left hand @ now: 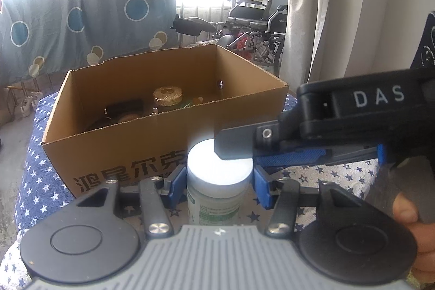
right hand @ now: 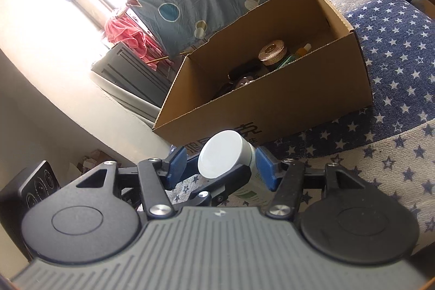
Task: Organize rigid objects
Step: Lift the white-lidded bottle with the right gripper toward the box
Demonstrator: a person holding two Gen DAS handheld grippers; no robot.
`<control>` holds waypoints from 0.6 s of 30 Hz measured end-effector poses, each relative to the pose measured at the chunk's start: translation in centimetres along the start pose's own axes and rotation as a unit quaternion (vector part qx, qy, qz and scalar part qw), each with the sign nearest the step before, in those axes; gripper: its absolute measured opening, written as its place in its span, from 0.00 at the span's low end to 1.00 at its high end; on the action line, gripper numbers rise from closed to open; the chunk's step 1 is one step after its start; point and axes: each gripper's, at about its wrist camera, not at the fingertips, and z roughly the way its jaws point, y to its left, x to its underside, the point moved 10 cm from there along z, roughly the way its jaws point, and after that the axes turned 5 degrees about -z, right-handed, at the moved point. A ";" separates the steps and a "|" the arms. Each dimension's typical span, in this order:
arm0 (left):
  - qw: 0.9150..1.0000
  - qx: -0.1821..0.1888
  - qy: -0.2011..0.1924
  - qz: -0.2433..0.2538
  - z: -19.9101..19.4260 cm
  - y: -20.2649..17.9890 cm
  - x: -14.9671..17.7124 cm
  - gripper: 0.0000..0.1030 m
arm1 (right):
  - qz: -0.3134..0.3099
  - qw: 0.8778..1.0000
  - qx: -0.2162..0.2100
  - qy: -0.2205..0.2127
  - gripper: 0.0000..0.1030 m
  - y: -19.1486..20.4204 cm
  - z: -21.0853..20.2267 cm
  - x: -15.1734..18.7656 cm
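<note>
A white-lidded jar with a green label (left hand: pixel 217 181) stands on the star-patterned cloth just in front of a cardboard box (left hand: pixel 130 143). My left gripper (left hand: pixel 219 184) has its blue pads on both sides of the jar, close to its lid. My right gripper (right hand: pixel 221 163) comes in from the right in the left wrist view (left hand: pixel 272 151), with its fingers around the same jar (right hand: pixel 225 156); its right pad (right hand: pixel 265 167) touches the jar, its left pad stands slightly off. The box (right hand: pixel 272 110) holds a gold-lidded jar (left hand: pixel 167 95) and dark items.
The blue and white star cloth (right hand: pixel 394 127) covers the surface to the right. A patterned grey sheet (left hand: pixel 81 18) hangs behind the box. A wheelchair (left hand: pixel 258 21) stands at the back right by a curtain (left hand: pixel 339 4).
</note>
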 end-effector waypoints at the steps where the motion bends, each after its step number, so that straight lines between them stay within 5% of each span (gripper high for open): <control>1: 1.000 -0.002 0.004 0.000 0.2 -0.1 0.0 0.54 | 0.005 1.000 -0.001 0.000 0.54 -0.2 0.1 -0.1; 18: 0.999 -0.015 0.047 -0.016 2.1 0.5 0.2 0.54 | 0.021 1.000 -0.010 0.017 0.52 -0.8 2.3 -0.1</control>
